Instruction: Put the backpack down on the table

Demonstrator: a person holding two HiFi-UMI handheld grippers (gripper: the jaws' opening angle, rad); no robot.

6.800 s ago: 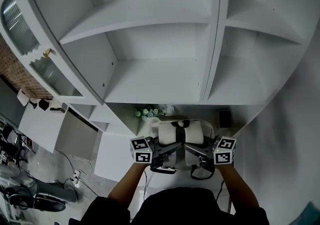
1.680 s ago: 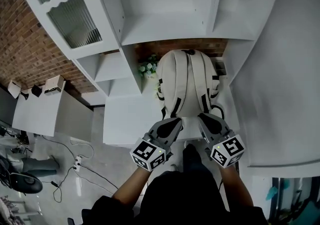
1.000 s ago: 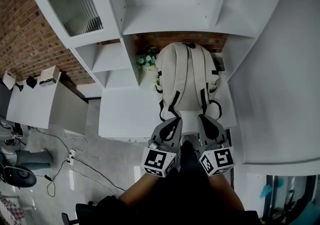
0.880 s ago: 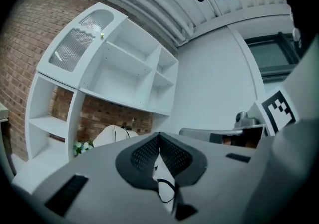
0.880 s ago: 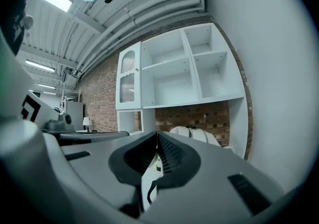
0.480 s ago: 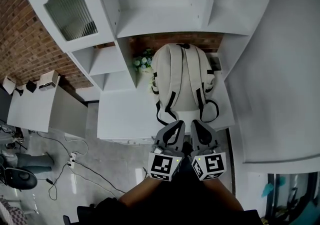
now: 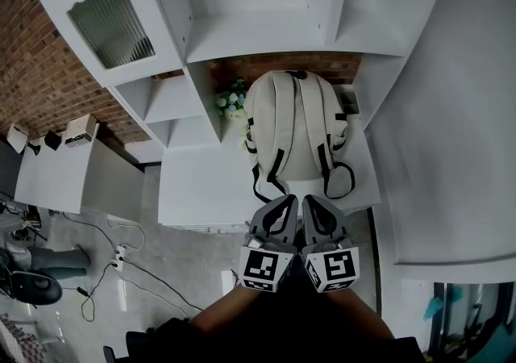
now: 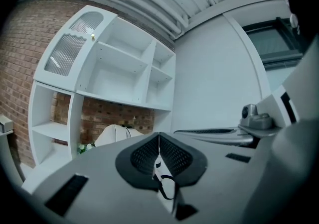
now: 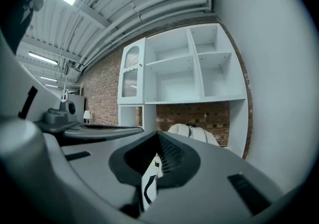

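The cream backpack (image 7: 294, 131) with black-trimmed straps lies flat on the white table (image 7: 201, 184), straps up, its top toward the brick wall. Both grippers are held side by side just in front of the table's near edge, clear of the bag. My left gripper (image 7: 284, 202) is shut with nothing between its pads, and so is my right gripper (image 7: 311, 202). In the left gripper view the closed jaws (image 8: 159, 136) point at the backpack (image 8: 113, 133) ahead. The right gripper view shows the same: closed jaws (image 9: 158, 136) and the backpack (image 9: 192, 132) beyond them.
A white shelf cabinet (image 7: 266, 6) rises over the table, with a glass door (image 7: 97, 6) at its left. A small bunch of flowers (image 7: 231, 101) stands left of the bag and a dark item (image 7: 348, 100) right of it. A white wall (image 7: 435, 135) closes the right side.
Both grippers have drawn back from the backpack's strap ends and come together side by side. The backpack rests still on the table.
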